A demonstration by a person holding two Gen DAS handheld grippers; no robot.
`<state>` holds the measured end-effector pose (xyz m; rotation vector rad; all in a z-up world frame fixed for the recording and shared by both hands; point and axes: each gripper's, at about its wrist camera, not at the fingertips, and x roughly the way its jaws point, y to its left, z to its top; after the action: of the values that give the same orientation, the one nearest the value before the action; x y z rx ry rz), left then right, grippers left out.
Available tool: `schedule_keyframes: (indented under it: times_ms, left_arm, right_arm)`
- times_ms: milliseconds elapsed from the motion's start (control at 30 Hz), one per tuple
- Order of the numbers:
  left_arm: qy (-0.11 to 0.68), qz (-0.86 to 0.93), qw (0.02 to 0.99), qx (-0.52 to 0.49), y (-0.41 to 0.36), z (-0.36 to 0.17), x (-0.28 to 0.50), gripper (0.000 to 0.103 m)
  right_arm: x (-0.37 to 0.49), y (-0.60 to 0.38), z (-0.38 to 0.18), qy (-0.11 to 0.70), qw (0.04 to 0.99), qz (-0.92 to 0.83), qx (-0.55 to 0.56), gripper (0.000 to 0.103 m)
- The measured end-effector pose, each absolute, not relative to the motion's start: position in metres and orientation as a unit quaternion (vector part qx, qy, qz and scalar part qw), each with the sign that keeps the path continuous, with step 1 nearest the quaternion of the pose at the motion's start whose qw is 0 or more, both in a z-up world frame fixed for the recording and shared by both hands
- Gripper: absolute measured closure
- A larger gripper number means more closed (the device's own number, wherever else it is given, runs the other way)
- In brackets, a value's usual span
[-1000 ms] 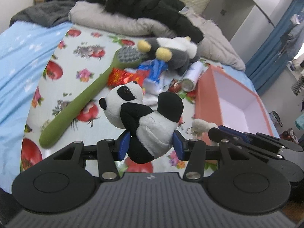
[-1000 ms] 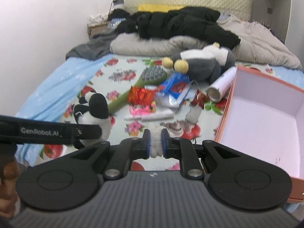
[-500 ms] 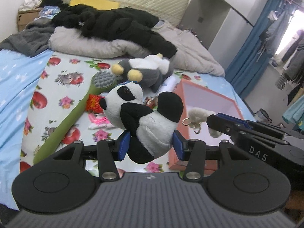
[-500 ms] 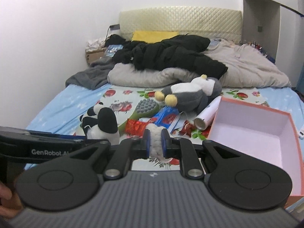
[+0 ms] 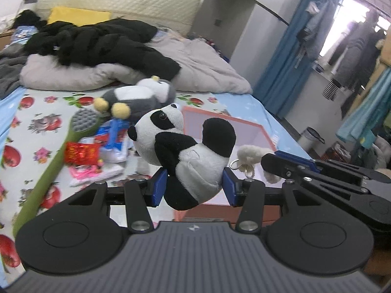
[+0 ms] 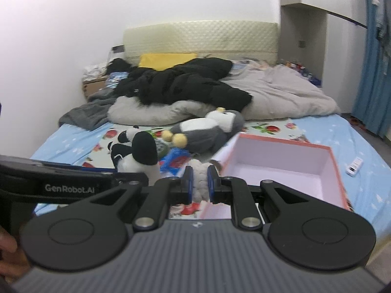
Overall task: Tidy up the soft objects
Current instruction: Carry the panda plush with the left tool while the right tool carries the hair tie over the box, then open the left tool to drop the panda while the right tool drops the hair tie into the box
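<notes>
My left gripper (image 5: 194, 186) is shut on a black-and-white panda plush (image 5: 188, 153), held in the air in front of the open pink box (image 5: 246, 131). The panda also shows in the right wrist view (image 6: 136, 156). My right gripper (image 6: 200, 185) is shut on a small cream plush keychain (image 6: 199, 180), which shows with its metal ring in the left wrist view (image 5: 249, 155). The pink box (image 6: 281, 163) lies on the bed just right of my right gripper. A grey penguin plush (image 6: 205, 130) lies on the bed behind.
A green long-handled brush (image 5: 61, 151), red snack packet (image 5: 81, 152) and blue and pink packets (image 5: 114, 134) lie on the flowered sheet. A black jacket (image 6: 185, 83) and grey duvet (image 6: 281, 95) cover the bed's far end. A small white device (image 6: 354, 167) lies right of the box.
Both grippers have risen and swung right toward the pink box, each still holding its plush. The bed clutter now sits lower and further left in both views.
</notes>
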<state>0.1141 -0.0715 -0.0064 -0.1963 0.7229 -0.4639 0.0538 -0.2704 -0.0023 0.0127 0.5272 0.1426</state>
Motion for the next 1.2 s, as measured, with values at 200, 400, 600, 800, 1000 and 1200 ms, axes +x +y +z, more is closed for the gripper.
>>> schedule_keyframes:
  times_ms: [200, 400, 600, 800, 1000, 1200]
  left_arm:
    - [0.36, -0.253, 0.894, -0.082, -0.098, -0.008, 0.124, 0.049]
    - [0.384, -0.273, 0.88, -0.064, -0.13, -0.023, 0.154, 0.048]
    - [0.415, -0.283, 0.863, -0.049, -0.166, -0.048, 0.197, 0.048]
    - [0.444, -0.286, 0.848, -0.036, -0.199, -0.078, 0.243, 0.048]
    - [0.473, -0.284, 0.834, -0.021, -0.23, -0.109, 0.284, 0.054]
    - [0.491, -0.282, 0.824, -0.012, -0.248, -0.129, 0.302, 0.054]
  right_arm:
    - [0.052, -0.3, -0.006, 0.267, 0.963, 0.032, 0.017, 0.087]
    - [0.069, -0.326, -0.018, 0.281, 0.959, 0.004, 0.036, 0.087]
    - [0.1, -0.35, -0.037, 0.308, 0.95, -0.012, 0.047, 0.087]
    - [0.132, -0.376, -0.066, 0.346, 0.936, -0.023, 0.065, 0.087]
    - [0.163, -0.398, -0.101, 0.385, 0.919, -0.032, 0.083, 0.087]
    - [0.183, -0.413, -0.128, 0.423, 0.9, -0.049, 0.095, 0.08]
